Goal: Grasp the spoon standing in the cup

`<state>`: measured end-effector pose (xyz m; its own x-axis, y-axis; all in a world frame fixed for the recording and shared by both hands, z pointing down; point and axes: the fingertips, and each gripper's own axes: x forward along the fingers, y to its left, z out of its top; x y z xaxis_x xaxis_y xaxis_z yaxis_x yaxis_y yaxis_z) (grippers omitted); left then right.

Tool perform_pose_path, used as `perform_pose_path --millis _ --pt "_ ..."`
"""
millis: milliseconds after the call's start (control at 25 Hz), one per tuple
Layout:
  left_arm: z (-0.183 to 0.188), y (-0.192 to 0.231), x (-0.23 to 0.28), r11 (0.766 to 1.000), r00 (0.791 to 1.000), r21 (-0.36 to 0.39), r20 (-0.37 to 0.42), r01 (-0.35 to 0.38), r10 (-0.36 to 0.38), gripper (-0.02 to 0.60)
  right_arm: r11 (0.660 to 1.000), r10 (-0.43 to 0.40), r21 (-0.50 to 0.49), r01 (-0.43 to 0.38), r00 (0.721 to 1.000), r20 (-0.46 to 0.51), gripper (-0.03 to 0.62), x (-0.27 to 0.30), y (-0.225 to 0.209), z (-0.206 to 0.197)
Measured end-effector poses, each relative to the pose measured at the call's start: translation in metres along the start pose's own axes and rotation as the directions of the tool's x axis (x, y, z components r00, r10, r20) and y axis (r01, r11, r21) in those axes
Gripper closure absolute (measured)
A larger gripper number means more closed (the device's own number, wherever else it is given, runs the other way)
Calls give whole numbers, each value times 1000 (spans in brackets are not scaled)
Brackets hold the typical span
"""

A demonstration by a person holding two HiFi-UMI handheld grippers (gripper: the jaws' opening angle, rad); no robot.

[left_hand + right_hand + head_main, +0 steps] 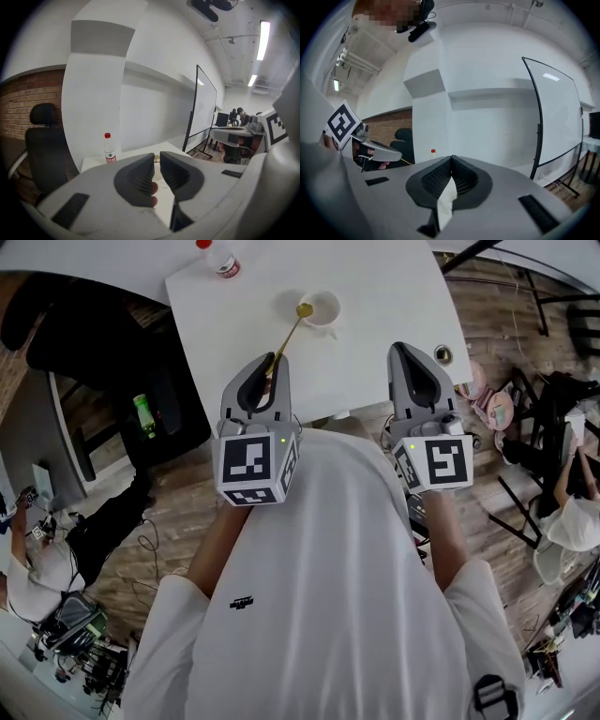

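Head view: the spoon (291, 334) stands in the cup (330, 315) on the white surface (394, 296). Its handle leans out of the cup toward the left gripper (266, 371), and the handle's end is seen right at that gripper's tips.

Left gripper view: the jaws are held slightly apart. A gold bit of the spoon (156, 161) is lined up with the gap and is judged not clamped.

Right gripper view: the right gripper (451, 164) is clenched on nothing, well to the side of the cup.

Risks:
- The thin handle could be nudged sideways if the closing is off-centre, so it slips out.
- The light cup could be tipped or dragged if the handle is levered against the rim.

Count: 1 cup, 1 spoon, 1 bottle (222, 262) beyond the cup, 2 grippers.
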<state>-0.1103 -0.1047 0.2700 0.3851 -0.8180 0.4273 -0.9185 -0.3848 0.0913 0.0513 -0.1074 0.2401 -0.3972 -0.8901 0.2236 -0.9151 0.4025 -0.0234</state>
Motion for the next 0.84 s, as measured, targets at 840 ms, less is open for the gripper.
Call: perform_pose_path --millis 840 --pt "0 -12 -4 999 999 9 -5 53 -53 537 998 57 40 -56 997 -47 591 -16 19 -14"
